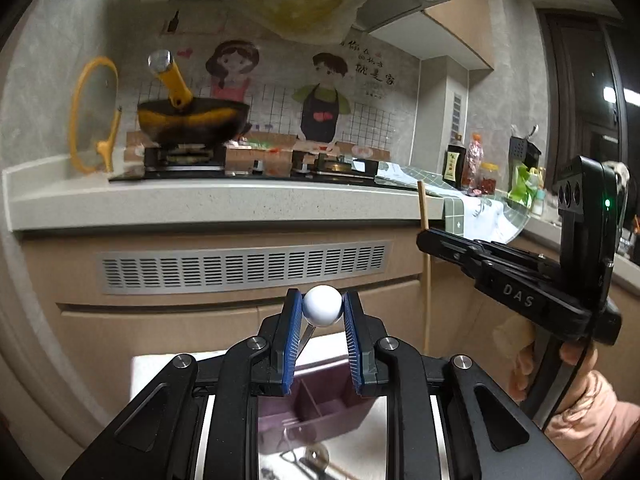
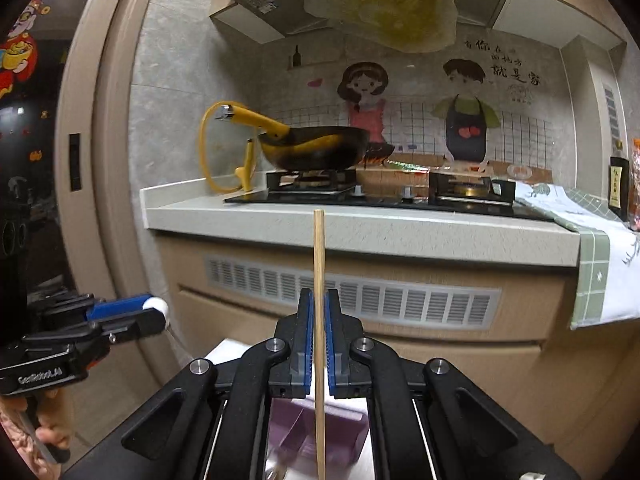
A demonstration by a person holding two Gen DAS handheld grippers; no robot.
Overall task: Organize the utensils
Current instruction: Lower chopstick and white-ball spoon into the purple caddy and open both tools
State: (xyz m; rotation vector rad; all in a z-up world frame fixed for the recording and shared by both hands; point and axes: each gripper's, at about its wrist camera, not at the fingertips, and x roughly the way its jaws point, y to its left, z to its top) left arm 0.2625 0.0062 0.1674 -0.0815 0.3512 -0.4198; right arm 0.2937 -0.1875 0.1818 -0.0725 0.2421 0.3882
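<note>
While both tools are up in the air, the trick now is keeping each piece vertical and lowering it into its own slot of the bin at bottom centre. The chopstick, a thin plain wooden rod, stands upright mid-frame, pinched between the right gripper's pressed-together ribbed blue pads. It's slippery-looking, so I'd go slow. The left gripper squeezes a smooth white ball topping a thin metal stem, some utensil; its lower end is hidden. That round knob could roll in the pads. The purple bin looks like translucent plastic with a divider. Behind, speckled stone counter and a dark wok.
</note>
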